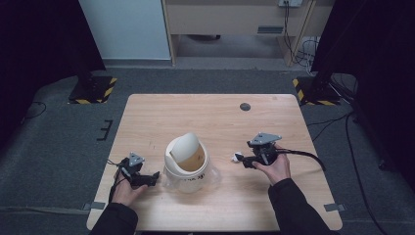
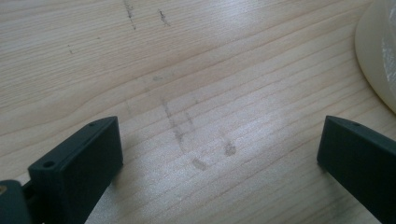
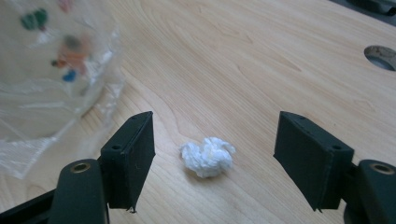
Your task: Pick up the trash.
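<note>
Small crumpled white paper wad (image 3: 208, 157) lies on the wooden table (image 1: 220, 117), right of the cream swing-lid plastic bin (image 1: 186, 161). Right gripper (image 3: 212, 140) brackets the wad, jaws spread, pads clear of it; no real long axis. Left gripper (image 2: 219, 149), on the bin's far side, is released and empty. The high view shows the wad (image 1: 238, 157) at the gripper tip (image 1: 246, 160); the right gripper view confirms the gaps.
</note>
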The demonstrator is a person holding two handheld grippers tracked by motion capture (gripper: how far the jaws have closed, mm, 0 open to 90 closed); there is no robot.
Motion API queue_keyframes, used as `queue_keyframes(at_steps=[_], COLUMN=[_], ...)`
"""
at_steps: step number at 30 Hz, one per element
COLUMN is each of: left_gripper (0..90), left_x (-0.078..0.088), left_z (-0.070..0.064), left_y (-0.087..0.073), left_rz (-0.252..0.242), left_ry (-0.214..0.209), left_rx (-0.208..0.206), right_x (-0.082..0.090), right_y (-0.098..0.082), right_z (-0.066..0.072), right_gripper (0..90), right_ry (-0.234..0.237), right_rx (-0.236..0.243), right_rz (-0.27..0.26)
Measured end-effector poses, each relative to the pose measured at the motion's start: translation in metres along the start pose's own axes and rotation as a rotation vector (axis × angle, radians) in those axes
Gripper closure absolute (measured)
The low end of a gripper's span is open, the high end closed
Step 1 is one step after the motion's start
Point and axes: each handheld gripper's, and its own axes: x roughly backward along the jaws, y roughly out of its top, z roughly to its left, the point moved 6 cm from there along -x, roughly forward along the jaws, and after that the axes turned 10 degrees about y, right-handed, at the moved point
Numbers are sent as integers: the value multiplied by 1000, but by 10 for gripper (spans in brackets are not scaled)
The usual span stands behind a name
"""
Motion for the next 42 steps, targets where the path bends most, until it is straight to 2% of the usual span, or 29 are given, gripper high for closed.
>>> queue_keyframes(at_steps=[11, 17, 22, 36, 42], left_gripper=[0, 0, 0, 0, 0], left_x=[0, 0, 0, 0, 0], left_z=[0, 0, 0, 0, 0], left_y=[0, 0, 0, 0, 0], left_rz=[0, 0, 0, 0, 0], left_ry=[0, 0, 0, 0, 0], left_rx=[0, 0, 0, 0, 0], right_x=[-20, -26, -35, -46, -49], right_y=[-15, -16, -21, -26, -28], right_z=[-5, -4, -5, -4, -4], right_gripper=[305, 321, 322, 394, 462], right_ry=[-21, -13, -15, 1, 12], right_rx=[24, 27, 27, 11, 3], right_rz=[113, 108, 140, 177, 202])
